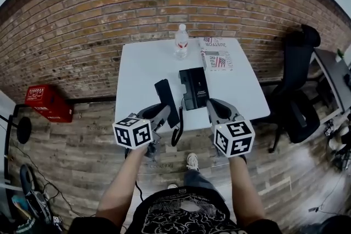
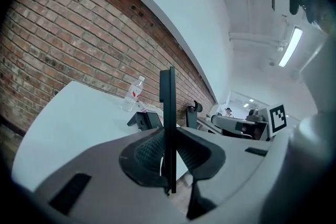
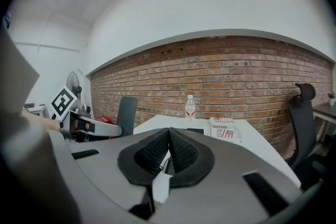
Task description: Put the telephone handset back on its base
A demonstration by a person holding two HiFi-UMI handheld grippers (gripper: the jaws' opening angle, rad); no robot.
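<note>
handset [image 1: 164,97], black and slab-shaped, is clamped between the fingers of the left gripper [image 1: 162,115]. it is off its base, just to the base's left, over the front part of the white bench [image 1: 142,71]. in the left gripper view it shows edge-on as a thin dark upright strip, with both ribbed pads pressed against its sides. a black coiled cord [image 1: 177,134] hangs from its lower end past the front edge of the bench.

at the back of the bench a clear plastic water bottle [image 1: 181,41] stands upright with its white cap on and a red label round it. how full it is cannot be told.

right of the handset the black telephone base [image 1: 194,87] lies flat near the middle of the bench, with nothing resting on it. behind it, just right of the bottle, lies a magazine [image 1: 216,55] with red and white print.

further right the right gripper [image 1: 214,107] hangs at the front edge of the bench. its fingers are pressed together with nothing between them. a black office chair [image 1: 296,79] stands off the bench's right side.
</note>
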